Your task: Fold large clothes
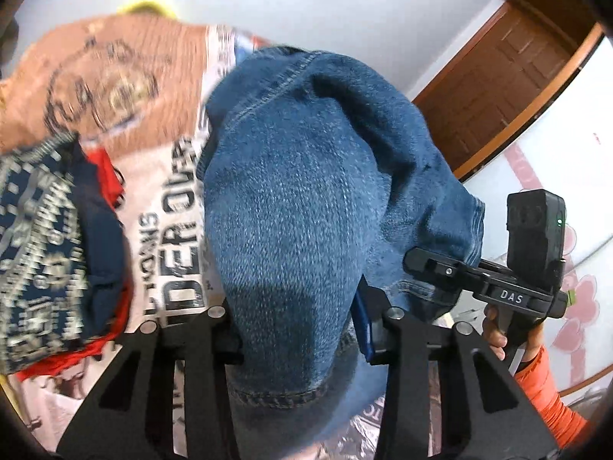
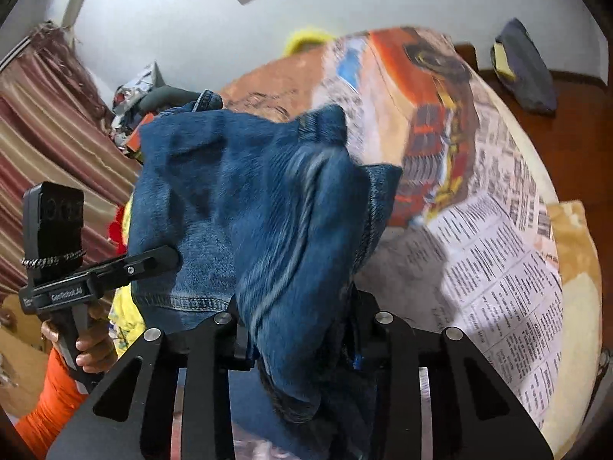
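Blue denim garment (image 1: 306, 199), thick, heavy, limp: hangs bunched above newspaper-print sheet (image 2: 498, 253). Left gripper (image 1: 302, 341) and right gripper (image 2: 302, 341) each clamp a fold. Likely sags; better hold on stitched hem or waistband.

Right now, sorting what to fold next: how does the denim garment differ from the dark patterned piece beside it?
The denim garment is plain blue; the dark patterned piece is navy with pale motifs. The denim garment hangs lifted, clamped in the left gripper and right gripper; the dark patterned piece lies bunched, ungripped, on the printed sheet.
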The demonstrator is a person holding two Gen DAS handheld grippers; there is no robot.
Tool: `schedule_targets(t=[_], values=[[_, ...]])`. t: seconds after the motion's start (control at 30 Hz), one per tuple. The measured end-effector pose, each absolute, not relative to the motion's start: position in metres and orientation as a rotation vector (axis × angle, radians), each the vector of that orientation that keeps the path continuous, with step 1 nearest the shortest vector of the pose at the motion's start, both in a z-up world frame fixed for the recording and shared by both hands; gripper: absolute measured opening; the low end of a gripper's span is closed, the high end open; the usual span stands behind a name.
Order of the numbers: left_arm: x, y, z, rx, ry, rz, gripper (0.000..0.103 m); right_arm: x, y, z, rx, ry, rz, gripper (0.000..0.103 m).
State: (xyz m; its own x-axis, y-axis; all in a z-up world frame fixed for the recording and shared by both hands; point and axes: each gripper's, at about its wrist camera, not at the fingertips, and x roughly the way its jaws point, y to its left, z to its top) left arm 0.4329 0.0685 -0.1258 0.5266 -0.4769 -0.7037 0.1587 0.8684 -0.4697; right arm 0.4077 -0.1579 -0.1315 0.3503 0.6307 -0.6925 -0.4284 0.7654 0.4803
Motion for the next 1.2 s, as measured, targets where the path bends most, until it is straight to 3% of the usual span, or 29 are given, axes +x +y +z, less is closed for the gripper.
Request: schedule_targets(t=[0.33,0.53,0.77,0.93,1.03,1.13,1.2], values=[[0.376,0.141,-0.039,-0.321,0.725,-0.314,0.04,0.39,-0.079,-0.053,0.199,0.816,0.778,0.031],[0.358,0.207,-0.022,-0.341,0.685,-0.246,0.04,0.395,-0.019,-0.039,0.176,0.786,0.829,0.031],[0.369,0.284,-0.055,-0.41,0.73,-0.136,0.04,0.43,0.062,-0.076,0.151,0.868,0.866,0.031],[0.411,0.338,-0.12,-0.499,0.855,-0.047,0.041,0.473,0.117,-0.132,0.113,0.999,0.834,0.031],[0.433,0.361,-0.16,-0.556,0.903,0.012,0.045,0.497,0.14,-0.164,0.063,1.048,0.774,0.037],[0.447,0.371,-0.183,-0.547,0.896,0.058,0.056,0.515,0.138,-0.185,0.087,1.068,0.71,0.051],[0.453,0.376,-0.192,-0.58,0.912,0.052,0.06,0.529,0.127,-0.198,0.126,1.107,0.68,0.053]])
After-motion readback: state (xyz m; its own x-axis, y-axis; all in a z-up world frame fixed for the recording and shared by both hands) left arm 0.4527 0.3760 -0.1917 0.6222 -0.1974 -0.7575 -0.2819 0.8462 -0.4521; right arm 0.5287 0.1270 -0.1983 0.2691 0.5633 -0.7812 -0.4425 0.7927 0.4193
